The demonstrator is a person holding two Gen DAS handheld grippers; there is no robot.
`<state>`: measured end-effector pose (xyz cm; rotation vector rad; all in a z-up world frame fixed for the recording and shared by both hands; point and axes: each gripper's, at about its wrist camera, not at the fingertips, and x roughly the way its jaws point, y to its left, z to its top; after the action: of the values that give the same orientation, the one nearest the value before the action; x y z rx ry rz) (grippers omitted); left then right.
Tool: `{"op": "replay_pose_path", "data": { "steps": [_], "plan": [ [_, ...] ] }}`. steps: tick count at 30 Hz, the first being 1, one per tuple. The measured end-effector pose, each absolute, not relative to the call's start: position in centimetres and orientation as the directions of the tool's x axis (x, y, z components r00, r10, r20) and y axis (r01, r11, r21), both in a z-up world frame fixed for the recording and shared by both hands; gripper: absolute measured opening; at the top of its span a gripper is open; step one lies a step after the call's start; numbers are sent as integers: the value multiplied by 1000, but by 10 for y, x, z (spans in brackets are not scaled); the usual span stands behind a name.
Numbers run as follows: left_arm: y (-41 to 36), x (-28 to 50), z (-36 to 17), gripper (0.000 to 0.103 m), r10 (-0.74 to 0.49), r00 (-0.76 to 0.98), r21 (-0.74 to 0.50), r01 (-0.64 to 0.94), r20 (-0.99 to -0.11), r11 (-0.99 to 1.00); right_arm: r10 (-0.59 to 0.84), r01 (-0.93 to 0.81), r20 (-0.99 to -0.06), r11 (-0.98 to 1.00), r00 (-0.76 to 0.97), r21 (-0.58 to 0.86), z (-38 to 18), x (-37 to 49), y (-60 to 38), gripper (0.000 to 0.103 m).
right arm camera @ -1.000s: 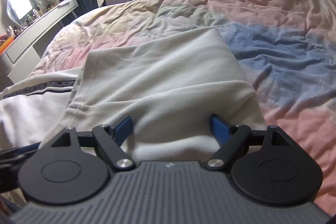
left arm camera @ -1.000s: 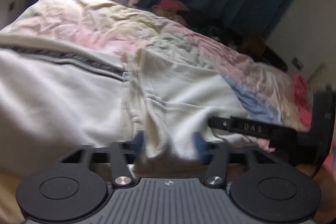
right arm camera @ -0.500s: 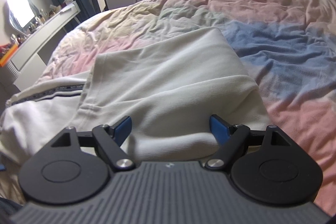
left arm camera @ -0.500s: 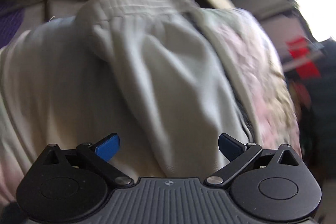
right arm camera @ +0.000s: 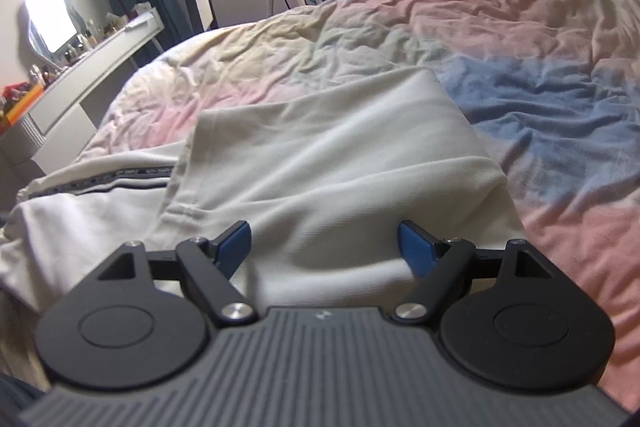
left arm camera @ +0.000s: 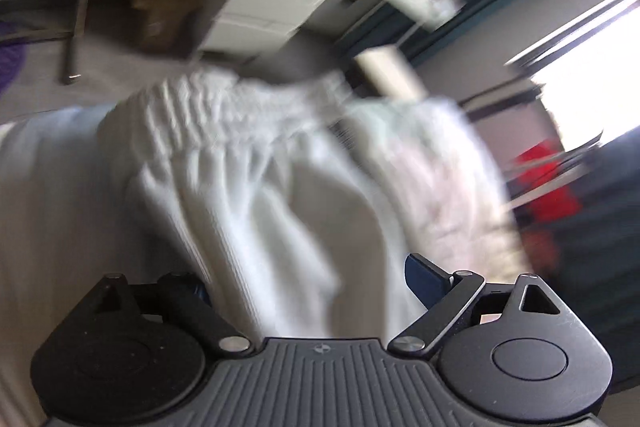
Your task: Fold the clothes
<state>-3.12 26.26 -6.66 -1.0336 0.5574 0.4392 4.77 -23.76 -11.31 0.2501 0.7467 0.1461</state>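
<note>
The cream trousers (right arm camera: 332, 163) lie on the pastel bedspread (right arm camera: 520, 39), one leg already doubled over into a flat panel in the middle of the bed, the other part trailing left toward the bed's near-left edge with its dark side stripe (right arm camera: 104, 179) showing. At that left end the left gripper (left arm camera: 308, 283) faces the gathered elastic waistband (left arm camera: 224, 115), which sits a little beyond the fingers; its view is smeared and tilted, so exact spacing is hard to judge. Its jaws have just been closing a little yet stand wide apart, with a ridge of loose white cloth rising between them that the right pad is clear of; the left pad is mostly hidden behind a fold. The likely slip here is pinching only that top ridge instead of the full waistband, so one layer lifts and the rest drags and bunches. The bed's edge is close too, and a loose pull could slide cloth off it. Further right, the right gripper (right arm camera: 324, 247) hovers over the near end of the folded panel, fingers spread, nothing pinched. If it stays off the cloth while the left end is carried over, the finished fold may shift or open, and the edges would no longer line up.
</note>
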Motion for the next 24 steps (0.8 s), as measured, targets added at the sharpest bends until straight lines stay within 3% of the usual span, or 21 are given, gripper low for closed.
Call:
{"op": "replay_pose_path", "data": {
  "steps": [3, 8, 12, 15, 17, 19, 22, 24],
  "plan": [
    [269, -39, -70, 91, 58, 819, -746, -547, -571, 380, 219, -47, -660, 962, 719, 268, -116, 47, -235, 82],
    [288, -41, -96, 91, 8, 712, -678, -672, -702, 299, 217, -36, -664, 961, 716, 275, -116, 46, -236, 82],
    [298, -42, -106, 88, 16, 705, -682, -691, -709, 240, 205, -35, -668, 965, 716, 260, -118, 47, -233, 82],
    [298, -37, -91, 74, 97, 674, -617, -716, -732, 326, 189, -52, -676, 975, 712, 217, -125, 49, -226, 84],
    [298, -33, -80, 53, 149, 656, -570, -729, -740, 380, 179, -53, -692, 978, 700, 199, -135, 51, -224, 85],
    [302, -31, -70, 46, 170, 659, -562, -726, -733, 397, 180, -48, -696, 978, 695, 205, -142, 52, -226, 85],
    [295, -20, -50, 26, 205, 664, -527, -714, -719, 461, 180, -53, -688, 978, 703, 202, -140, 50, -227, 85],
    [278, -13, -29, 21, 270, 686, -470, -683, -676, 559, 174, -50, -690, 979, 703, 196, -137, 48, -229, 85]
  ]
}}
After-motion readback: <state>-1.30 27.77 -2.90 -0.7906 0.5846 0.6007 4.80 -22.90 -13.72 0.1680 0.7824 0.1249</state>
